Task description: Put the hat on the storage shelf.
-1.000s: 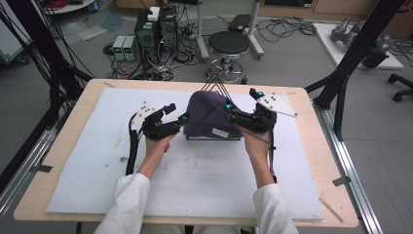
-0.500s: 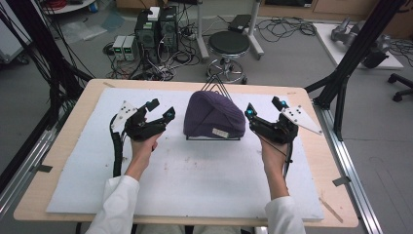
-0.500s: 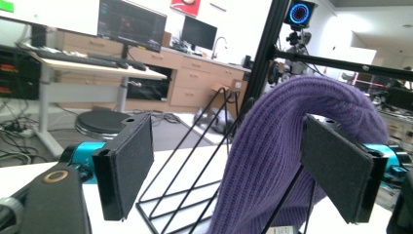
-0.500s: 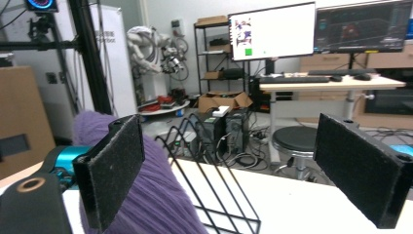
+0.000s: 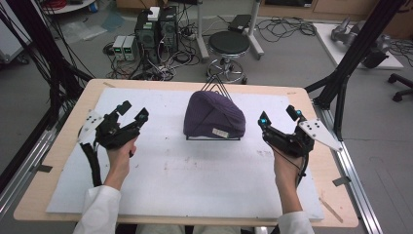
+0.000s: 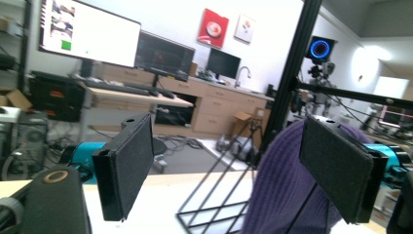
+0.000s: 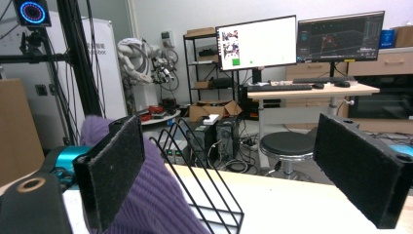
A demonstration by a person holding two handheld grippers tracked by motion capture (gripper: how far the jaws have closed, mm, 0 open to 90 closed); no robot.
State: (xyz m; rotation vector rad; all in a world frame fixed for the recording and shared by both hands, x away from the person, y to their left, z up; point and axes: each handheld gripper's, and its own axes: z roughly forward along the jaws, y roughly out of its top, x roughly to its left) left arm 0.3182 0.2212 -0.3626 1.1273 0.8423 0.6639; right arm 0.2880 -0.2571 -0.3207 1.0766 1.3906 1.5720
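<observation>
Purple beanie (image 5: 214, 116) draped over the wire stand (image 5: 212, 138) mid-tabletop, left gripper (image 5: 130, 111) and right gripper (image 5: 277, 117) flanking with jaws spread; best closing evenly on both sides, lifting straight up.

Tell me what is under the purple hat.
A black wire stand holds up the purple hat; its loops poke out behind. The hat hides the stand's middle.

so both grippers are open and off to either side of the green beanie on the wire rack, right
Not quite: the beanie is purple, not green, as the high view shows. The rest holds: it sits on the wire rack, with the left gripper and right gripper open at either side.
</observation>
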